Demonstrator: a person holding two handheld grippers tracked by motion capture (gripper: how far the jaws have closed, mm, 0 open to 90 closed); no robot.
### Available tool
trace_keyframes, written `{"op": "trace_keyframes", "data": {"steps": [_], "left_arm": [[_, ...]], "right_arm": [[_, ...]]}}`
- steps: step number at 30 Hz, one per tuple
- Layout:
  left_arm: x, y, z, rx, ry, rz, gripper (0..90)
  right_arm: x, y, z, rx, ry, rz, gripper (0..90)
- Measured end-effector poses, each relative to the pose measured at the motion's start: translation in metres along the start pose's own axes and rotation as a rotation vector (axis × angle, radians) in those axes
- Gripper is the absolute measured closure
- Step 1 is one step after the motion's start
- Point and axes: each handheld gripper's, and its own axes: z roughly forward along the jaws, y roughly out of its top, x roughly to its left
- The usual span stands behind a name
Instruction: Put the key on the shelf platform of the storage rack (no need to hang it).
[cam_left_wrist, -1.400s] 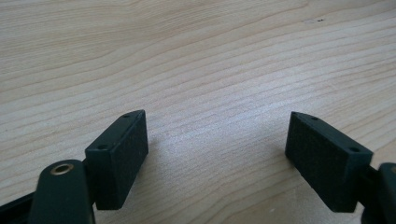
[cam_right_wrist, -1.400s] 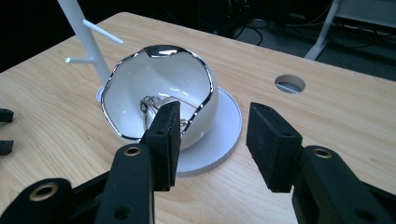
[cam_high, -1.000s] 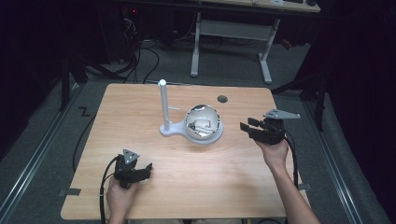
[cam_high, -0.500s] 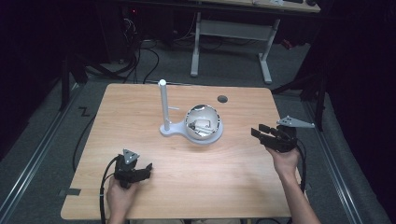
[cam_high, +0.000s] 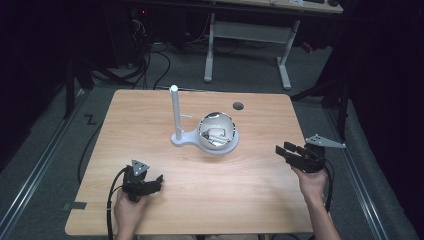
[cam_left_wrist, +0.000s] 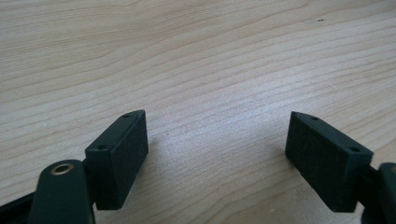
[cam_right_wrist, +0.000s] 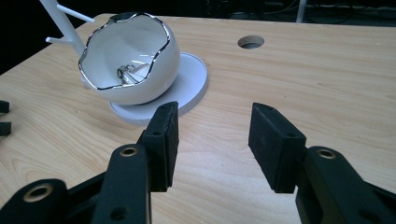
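A: Where is the egg-shaped bowl (cam_right_wrist: 133, 58) found?

B: It is seen ahead of the right gripper (cam_right_wrist: 212, 142) and off toward its left finger, tilted on a white stand (cam_right_wrist: 189, 86); something metallic lies inside, too small to be identified.

A: And the fingers?

B: Both pairs are spread with nothing held; the left gripper (cam_left_wrist: 217, 154) is kept over bare table (cam_left_wrist: 196, 56).

A: How would it be handled?

B: It is judged glossy, hard, slippery and breakable; the wavy silver rim (cam_right_wrist: 161, 32) should be pinched gently
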Motion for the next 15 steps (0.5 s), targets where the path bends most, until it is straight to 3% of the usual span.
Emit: {"op": "trace_keyframes", "data": {"steps": [15], "left_arm": [[0.0, 0.0, 0.0, 0.0, -0.001, 0.0, 21.5]], "right_arm": [[-0.002, -0.023, -0.009, -0.001, 0.009, 0.031, 52.1]]}}
